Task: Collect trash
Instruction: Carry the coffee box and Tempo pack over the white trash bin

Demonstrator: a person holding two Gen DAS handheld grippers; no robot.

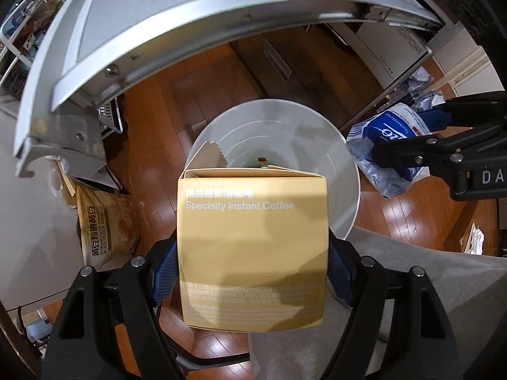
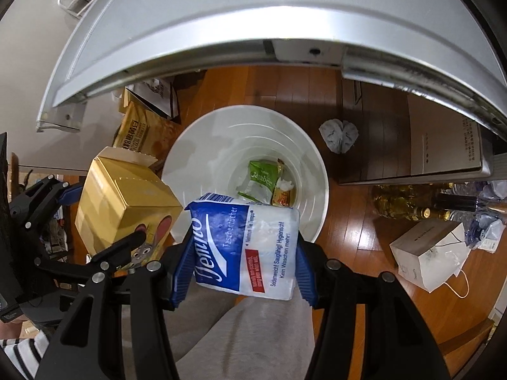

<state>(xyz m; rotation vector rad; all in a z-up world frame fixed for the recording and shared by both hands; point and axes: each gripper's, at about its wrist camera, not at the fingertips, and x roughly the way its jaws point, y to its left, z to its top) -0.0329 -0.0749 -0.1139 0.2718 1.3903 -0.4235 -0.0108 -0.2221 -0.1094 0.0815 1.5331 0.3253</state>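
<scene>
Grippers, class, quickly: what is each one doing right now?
Left gripper: jaws closed on the gold coffee box.
Right gripper: jaws closed on the Tempo tissue pack.

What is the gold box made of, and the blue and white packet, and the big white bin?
The gold box looks like thin cardboard with a slightly shiny printed skin: sharp folded edges, a torn flap. The blue and white packet seems soft plastic film, glossy and crinkled, partly see-through. The white bin is probably smooth moulded plastic, with ringed steps inside, though painted metal is possible.
</scene>
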